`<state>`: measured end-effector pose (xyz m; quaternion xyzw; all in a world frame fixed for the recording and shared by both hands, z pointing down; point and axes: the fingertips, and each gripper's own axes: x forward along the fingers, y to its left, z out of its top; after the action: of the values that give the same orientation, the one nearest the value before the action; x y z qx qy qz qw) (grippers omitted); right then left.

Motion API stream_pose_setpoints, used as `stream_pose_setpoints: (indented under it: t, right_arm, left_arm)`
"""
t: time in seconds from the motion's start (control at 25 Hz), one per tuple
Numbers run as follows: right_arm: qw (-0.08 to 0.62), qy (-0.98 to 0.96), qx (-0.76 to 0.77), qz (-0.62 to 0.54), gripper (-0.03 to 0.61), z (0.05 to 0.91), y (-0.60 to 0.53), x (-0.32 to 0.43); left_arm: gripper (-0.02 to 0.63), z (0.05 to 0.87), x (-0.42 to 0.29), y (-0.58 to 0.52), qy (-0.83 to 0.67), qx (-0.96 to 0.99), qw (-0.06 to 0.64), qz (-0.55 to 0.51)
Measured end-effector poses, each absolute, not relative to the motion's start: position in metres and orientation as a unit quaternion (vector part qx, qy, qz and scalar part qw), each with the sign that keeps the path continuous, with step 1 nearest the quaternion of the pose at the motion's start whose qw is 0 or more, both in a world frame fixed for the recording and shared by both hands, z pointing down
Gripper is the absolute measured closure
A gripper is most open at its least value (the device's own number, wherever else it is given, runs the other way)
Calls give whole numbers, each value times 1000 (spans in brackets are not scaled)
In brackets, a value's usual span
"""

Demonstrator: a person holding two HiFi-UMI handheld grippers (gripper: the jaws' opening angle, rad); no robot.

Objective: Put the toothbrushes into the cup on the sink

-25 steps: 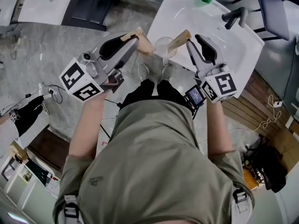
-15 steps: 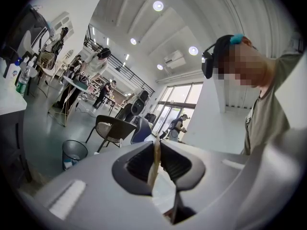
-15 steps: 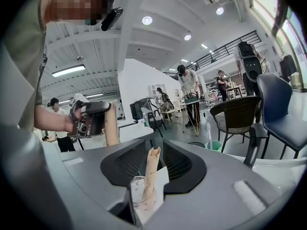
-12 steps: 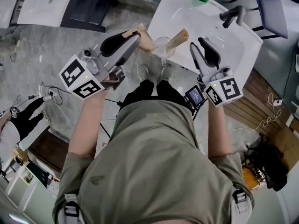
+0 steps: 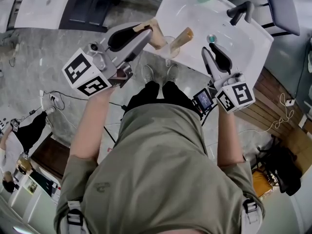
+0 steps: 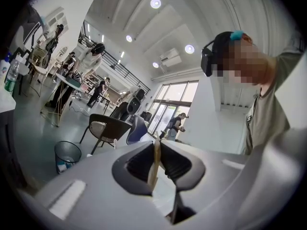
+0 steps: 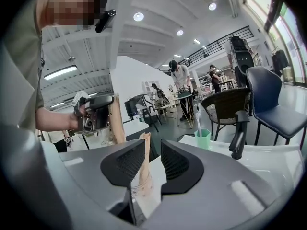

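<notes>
The left tool is clamped on a flat, tan toothbrush. In the left gripper view its two dark pads press on either side of the thin handle, which stands upright between them. From the head view, this held toothbrush is in the air just beside the clear cup, close to the rim but not inside it. The clear cup stands on the near left corner of the white sink. It already holds a second tan toothbrush, which leans out over the rim toward the basin. The right tool hovers over the near edge of the sink, to the right of the cup, with its jaws apart and gripping nothing. In the right gripper view the second toothbrush and the cup show through the gap between the jaws but stand beyond them, clear of the pads. At the far edge of the sink is a small green cup with a pale brush standing upright in it. The dark faucet rises just to the right of the green cup in that view. In the left gripper view a mesh waste bin stands on the floor with some litter at the bottom.
</notes>
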<state>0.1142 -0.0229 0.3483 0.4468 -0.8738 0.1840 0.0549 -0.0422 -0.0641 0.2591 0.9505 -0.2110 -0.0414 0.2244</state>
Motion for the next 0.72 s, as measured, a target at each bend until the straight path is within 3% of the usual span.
stream_pose_setpoints:
  t: [0.72]
  right_arm:
    - [79,-856,464,213,473,372,-14,136]
  left_arm:
    - [566,307,-25,-77,-205,947,245,-23]
